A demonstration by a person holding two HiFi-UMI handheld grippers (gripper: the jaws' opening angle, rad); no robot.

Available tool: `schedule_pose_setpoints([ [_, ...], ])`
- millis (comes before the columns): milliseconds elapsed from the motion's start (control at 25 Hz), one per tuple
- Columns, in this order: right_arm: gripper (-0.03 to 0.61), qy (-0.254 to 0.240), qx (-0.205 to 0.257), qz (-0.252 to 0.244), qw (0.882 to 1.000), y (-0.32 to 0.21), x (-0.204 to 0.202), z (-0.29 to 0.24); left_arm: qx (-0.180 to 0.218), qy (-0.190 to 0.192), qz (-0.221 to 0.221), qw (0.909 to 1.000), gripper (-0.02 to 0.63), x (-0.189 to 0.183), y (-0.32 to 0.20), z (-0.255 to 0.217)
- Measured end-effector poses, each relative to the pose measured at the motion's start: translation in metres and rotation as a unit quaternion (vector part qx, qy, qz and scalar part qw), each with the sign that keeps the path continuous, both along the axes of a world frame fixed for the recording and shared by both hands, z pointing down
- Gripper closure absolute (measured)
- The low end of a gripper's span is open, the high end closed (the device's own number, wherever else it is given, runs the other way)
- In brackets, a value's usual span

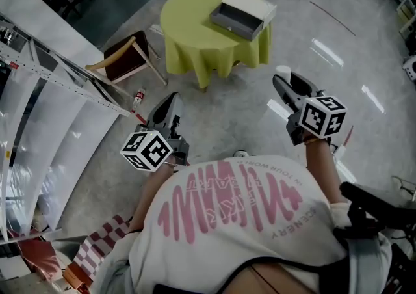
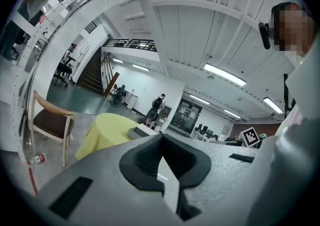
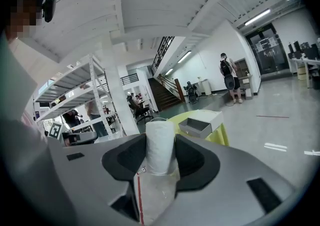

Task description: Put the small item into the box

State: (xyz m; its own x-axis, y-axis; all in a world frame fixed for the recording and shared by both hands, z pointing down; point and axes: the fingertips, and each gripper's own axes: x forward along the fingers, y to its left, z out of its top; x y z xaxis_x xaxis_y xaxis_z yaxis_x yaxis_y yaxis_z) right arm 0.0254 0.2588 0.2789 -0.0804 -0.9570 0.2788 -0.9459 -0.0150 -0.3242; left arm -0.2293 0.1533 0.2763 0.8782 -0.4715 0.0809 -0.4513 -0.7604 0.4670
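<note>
Carry step: the right tool [image 3: 160,134] grips the white wrapped roll [image 3: 159,150]; the left tool [image 2: 161,140] is clenched, empty. Next, approach the far table [image 1: 188,23] and position the roll over the open box [image 1: 242,14].

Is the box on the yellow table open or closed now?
Open. From above, the box on the round table shows its grey inside, and no lid covers it.

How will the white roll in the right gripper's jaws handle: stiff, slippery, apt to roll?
Probably light and slightly squashy: the white roll looks like soft paper held in the right gripper. Its clear wrap hangs loose below the jaws, so likely slippery. Being cylindrical, it may roll once laid in the box.
</note>
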Motion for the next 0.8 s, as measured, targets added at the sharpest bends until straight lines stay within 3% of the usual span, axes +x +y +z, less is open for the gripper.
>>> schedule_pose_setpoints([
  [240, 0.400, -0.006, 0.000, -0.013, 1.000, -0.023, 0.032, 0.004, -0.003, 0.000, -0.022, 0.9997, 0.606, 0.025, -0.022, 0.002],
  [440, 0.400, -0.007, 0.007, -0.016, 1.000, -0.033, 0.056, 0.004, 0.019, -0.022, -0.038, 0.9989, 0.606, 0.039, -0.029, 0.005],
  [800, 0.400, -0.011, 0.002, -0.030, 0.999, -0.049, 0.078, 0.020, -0.008, -0.021, -0.045, 0.9987, 0.607, 0.057, -0.038, 0.025],
])
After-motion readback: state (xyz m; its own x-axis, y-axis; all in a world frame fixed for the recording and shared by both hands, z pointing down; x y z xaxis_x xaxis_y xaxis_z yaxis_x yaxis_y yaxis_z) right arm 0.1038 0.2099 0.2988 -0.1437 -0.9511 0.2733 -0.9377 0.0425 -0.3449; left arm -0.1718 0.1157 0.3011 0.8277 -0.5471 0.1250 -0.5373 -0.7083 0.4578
